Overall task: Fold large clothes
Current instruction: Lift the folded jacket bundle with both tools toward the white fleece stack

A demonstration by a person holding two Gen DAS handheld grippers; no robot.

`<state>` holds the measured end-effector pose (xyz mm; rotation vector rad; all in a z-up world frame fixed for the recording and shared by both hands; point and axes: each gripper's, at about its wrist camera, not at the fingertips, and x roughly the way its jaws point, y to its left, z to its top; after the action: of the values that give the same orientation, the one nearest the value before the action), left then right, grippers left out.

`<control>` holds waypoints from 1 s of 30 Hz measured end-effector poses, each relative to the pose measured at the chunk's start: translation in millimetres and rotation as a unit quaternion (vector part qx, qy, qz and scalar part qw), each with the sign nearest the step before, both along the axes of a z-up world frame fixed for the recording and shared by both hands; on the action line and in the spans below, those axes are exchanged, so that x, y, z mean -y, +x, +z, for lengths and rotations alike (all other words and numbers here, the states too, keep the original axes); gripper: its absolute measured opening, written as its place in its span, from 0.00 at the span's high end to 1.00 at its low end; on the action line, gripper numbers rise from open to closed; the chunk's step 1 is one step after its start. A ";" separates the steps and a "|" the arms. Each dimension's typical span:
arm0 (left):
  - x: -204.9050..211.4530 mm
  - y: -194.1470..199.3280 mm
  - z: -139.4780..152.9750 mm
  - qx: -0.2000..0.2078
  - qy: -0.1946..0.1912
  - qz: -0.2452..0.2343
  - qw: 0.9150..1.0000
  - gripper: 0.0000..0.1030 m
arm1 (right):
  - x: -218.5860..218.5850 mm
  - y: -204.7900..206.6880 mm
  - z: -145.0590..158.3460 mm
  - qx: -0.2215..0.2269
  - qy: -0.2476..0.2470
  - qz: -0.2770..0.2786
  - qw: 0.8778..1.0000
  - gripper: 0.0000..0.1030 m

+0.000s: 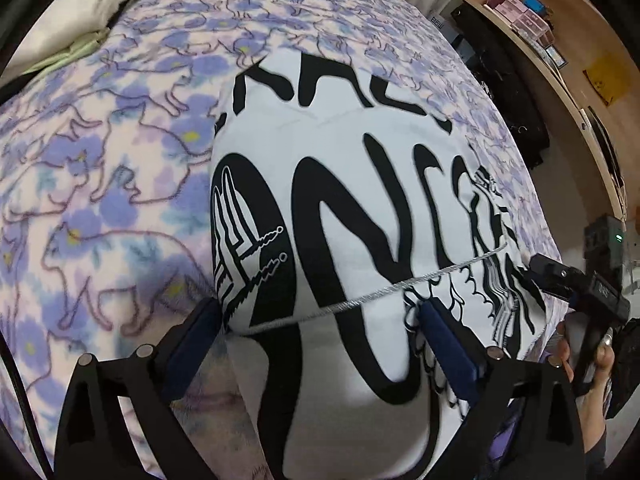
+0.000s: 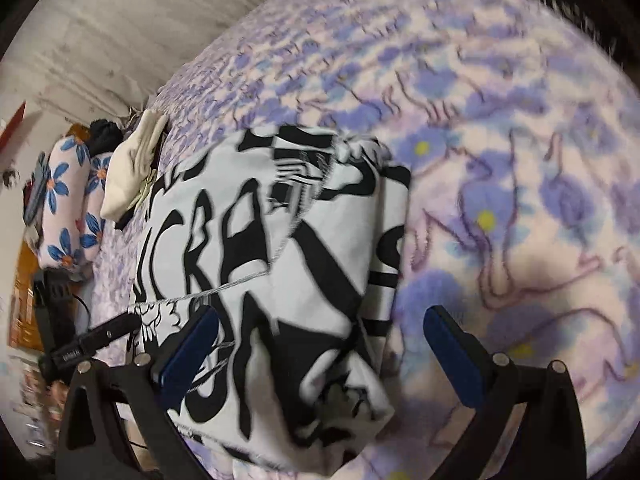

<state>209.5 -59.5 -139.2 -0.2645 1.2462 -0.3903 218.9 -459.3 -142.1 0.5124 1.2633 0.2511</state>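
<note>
- Garment: a white fabric top with bold black lettering and line art [image 1: 360, 208], lying on the bed over a fleece blanket printed with purple flowers and cat outlines [image 1: 100, 168]. It looks already doubled into a rough rectangle; a silver-grey twisted drawcord [image 1: 400, 284] runs across its near part.
- Left tongs [image 1: 320, 344]: spread wide, nothing pinched. The left pad sits at the garment's left edge, the right pad over the printed cloth, so the near left corner lies between them.
- Right tongs [image 2: 320, 344]: also spread wide, nothing pinched. The left pad is over the cloth, the right pad over bare blanket; the garment's right edge falls between them.
- From the right wrist view, the near right corner is puffed and rumpled, not flat. My other tool shows at the left edge [image 2: 80, 352].
- Judgement: I am at the point of taking the near hem for the next fold, or just clear of laying one down; the frames do not say which.
- To do it well: straddle each near corner evenly, catch all layers, not the top sheet alone.
- Keep the drawcord out of the pads, or it will drag the cloth askew.
- Lift both corners together and level; carry toward the far edge so the sides stay aligned.
- Risk: the bulged right corner may fold in crooked; flatten it first.
</note>
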 end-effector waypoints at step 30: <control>24.4 33.0 -27.3 -0.013 -0.036 -0.008 0.999 0.10 | -39.6 26.0 -27.2 0.031 0.062 0.057 0.996 0.54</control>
<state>242.4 -83.9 -166.5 -0.3234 1.2611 -0.4471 244.9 -419.7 -169.3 0.5354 1.2235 0.4412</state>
